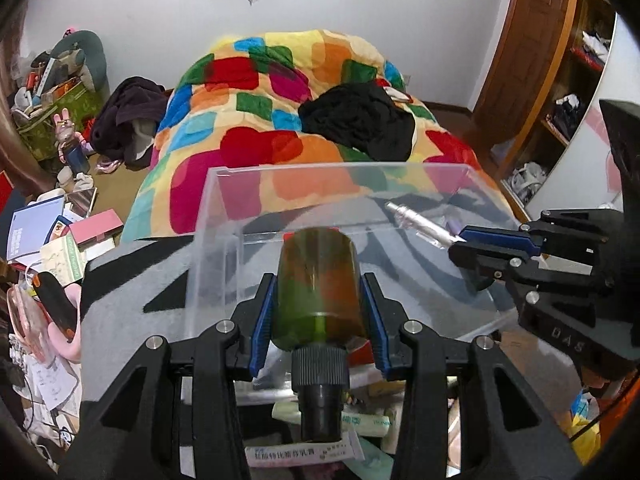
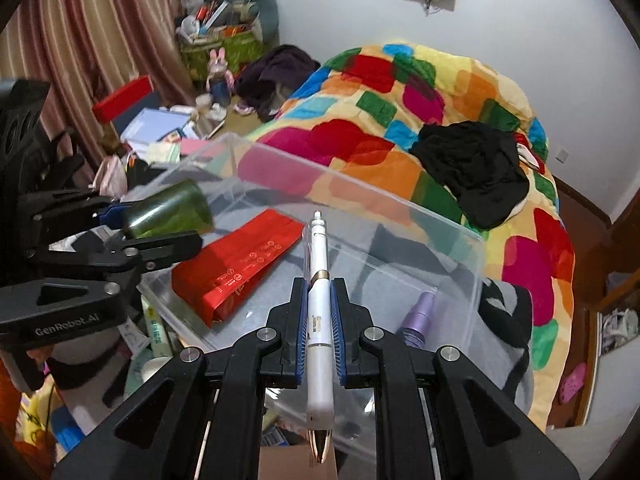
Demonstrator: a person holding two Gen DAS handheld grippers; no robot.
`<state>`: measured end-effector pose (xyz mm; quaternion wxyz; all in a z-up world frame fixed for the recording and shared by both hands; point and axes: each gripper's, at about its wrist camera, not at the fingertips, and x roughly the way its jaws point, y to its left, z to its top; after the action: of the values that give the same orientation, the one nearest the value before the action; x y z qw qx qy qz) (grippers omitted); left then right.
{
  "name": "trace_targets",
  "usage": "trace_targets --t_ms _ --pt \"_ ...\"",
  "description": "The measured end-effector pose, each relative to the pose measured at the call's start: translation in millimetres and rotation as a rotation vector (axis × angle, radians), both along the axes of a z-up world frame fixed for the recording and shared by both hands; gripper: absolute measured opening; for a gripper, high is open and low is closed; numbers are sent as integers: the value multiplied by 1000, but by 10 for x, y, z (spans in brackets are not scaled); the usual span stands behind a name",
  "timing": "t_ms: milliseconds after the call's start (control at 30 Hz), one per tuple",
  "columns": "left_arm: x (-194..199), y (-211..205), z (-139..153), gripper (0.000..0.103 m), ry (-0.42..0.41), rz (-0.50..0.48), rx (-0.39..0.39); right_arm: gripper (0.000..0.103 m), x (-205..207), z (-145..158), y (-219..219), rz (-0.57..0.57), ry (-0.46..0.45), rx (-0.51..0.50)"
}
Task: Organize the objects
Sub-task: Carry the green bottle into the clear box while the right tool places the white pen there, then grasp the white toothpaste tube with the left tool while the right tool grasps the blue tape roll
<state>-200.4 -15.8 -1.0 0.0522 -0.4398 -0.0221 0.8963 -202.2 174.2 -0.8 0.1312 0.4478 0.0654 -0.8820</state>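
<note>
My left gripper (image 1: 320, 284) is shut on a green translucent bottle (image 1: 320, 288) with a black cap, held over the near edge of a clear plastic bin (image 1: 224, 216). It shows at the left in the right wrist view (image 2: 168, 208). My right gripper (image 2: 320, 292) is shut on a white pen-shaped tube (image 2: 319, 292) with a gold tip, held over the bin (image 2: 476, 264). It shows in the left wrist view (image 1: 424, 220). Inside the bin lie a red foil packet (image 2: 236, 268) and a purple bottle (image 2: 420, 312).
The bin rests on a grey and black cloth (image 1: 132, 280) at the foot of a bed with a colourful blanket (image 1: 260, 120). Black clothes (image 1: 360, 120) lie on it. Books and clutter (image 1: 60, 240) crowd the left. A wooden wardrobe (image 1: 560, 80) stands right.
</note>
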Motion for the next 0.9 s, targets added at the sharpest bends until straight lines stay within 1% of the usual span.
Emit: trace_targets --t_ms 100,167,333,367,400,467,533,633,667,767,833,900 --pt "-14 9 -23 41 -9 -6 -5 10 -13 -40 -51 20 -18 20" --pt "14 9 -4 41 2 -8 -10 10 8 -31 -63 27 -19 15" --pt "149 1 125 42 41 -15 -15 11 130 78 -41 22 12 10" --pt "175 1 155 43 51 -16 -14 12 165 108 -37 17 21 5" --pt "212 -2 186 46 62 -17 -14 13 221 152 -17 9 35 -1" --pt "302 -15 243 52 88 -12 -16 17 297 217 1 3 54 -17" --pt "412 -17 285 58 112 -12 -22 26 409 280 18 -6 77 -33" --pt "572 -21 308 63 134 -12 -25 33 614 347 22 -18 113 -44" --pt "619 -27 310 64 138 -13 -24 34 661 357 22 -20 120 -48" --pt "760 -59 289 71 144 -9 -20 39 830 367 17 -34 137 -60" --pt "837 -88 250 77 141 -2 -18 45 946 359 6 -41 150 -63" --pt "905 -116 191 79 126 1 -15 48 1056 339 -14 -40 157 -74"
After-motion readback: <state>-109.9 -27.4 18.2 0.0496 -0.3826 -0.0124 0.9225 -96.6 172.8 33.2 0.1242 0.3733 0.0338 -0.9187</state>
